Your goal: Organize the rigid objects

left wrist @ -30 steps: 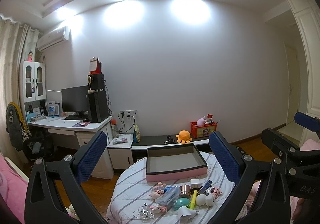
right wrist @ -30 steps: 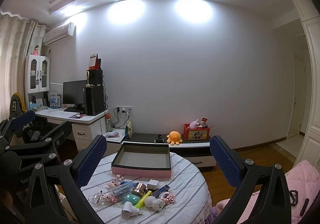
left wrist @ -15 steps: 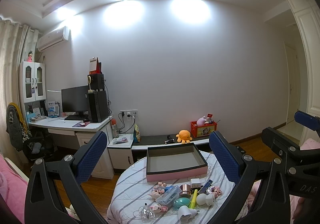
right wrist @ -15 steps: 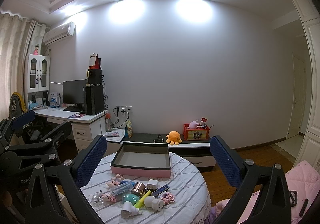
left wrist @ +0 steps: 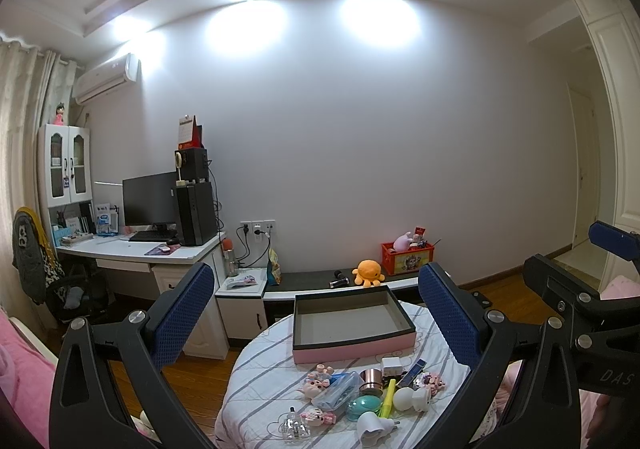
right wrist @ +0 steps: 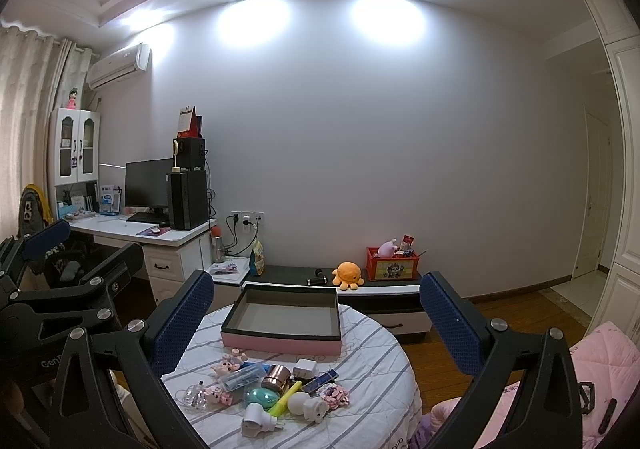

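The left gripper is hanging above the near edge of the round table with its blue-padded fingers spread wide and nothing between them. The right gripper is doing the same, jaws wide and empty, its pads framing the table from a little further right; in the left wrist view its black frame is showing at about 3 o'clock.

Between the fingers, the tray, pink-sided with a dark rim, is sitting empty at the 12 o'clock side of the striped tablecloth. The clutter of small rigid things is lying at 6 o'clock from it, apart from its wall: a copper-coloured cup, a white charger block just beside it, a yellow highlighter pointing toward the tray, a teal egg-shaped case touching the highlighter's 9 o'clock side, a white plug adapter nearest the cameras, and a round white figure at 3 o'clock of the highlighter. Small pink figurines are lying at the 9 o'clock end of the pile.

Beyond the table, an orange octopus plush is resting on a low cabinet at 12 o'clock.
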A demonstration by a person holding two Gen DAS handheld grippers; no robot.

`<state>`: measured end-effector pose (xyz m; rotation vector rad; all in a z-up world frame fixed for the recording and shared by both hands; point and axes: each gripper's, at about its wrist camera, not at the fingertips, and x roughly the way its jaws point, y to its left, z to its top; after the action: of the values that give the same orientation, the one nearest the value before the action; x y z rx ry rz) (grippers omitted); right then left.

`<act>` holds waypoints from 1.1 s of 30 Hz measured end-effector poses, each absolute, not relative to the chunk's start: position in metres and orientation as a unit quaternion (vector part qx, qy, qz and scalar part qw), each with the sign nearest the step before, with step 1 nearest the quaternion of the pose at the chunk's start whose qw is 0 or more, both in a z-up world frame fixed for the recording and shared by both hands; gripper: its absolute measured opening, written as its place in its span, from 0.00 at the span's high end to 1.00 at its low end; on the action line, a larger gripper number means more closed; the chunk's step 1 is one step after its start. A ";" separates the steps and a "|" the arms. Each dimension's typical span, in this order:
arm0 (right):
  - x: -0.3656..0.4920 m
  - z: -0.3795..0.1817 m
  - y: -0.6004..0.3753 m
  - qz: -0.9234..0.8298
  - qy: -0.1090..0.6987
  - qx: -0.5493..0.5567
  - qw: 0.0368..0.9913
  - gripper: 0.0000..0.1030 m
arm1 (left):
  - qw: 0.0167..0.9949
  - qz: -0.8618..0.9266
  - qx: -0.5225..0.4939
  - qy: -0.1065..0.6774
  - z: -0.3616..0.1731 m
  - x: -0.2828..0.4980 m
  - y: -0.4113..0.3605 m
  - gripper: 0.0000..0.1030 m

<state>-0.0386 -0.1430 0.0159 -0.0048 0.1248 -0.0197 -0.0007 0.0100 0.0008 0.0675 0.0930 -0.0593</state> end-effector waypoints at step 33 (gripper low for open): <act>-0.021 0.001 -0.151 -0.016 0.091 0.001 0.996 0.00 | 0.997 -0.039 0.049 0.049 -0.017 0.005 0.015 0.00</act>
<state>-0.0205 -0.1507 0.0012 0.0012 0.1817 -0.0324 0.0050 0.0153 -0.0170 0.0975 0.0985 -0.0787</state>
